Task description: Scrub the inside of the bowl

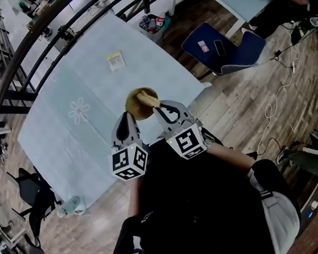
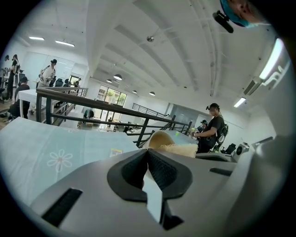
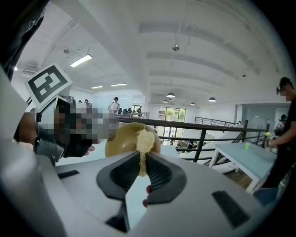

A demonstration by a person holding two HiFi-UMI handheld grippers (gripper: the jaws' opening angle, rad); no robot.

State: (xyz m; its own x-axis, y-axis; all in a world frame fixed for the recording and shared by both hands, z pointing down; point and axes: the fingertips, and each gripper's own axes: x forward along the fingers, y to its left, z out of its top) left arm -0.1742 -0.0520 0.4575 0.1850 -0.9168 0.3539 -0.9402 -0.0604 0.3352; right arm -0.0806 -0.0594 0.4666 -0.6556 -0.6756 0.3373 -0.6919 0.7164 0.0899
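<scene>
Above pale table (image 1: 88,80), left tongs (image 2: 148,155) seemingly pinching bowl (image 1: 133,101) rim, contact hidden, right tongs (image 3: 140,159) clamping scrubber (image 3: 144,139) inside it

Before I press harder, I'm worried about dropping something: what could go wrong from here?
The left gripper pinches only the rim of the tilted bowl, so scrubbing pressure might twist it loose. The right gripper holds the scrubber by a thin edge; it could pull out.
</scene>
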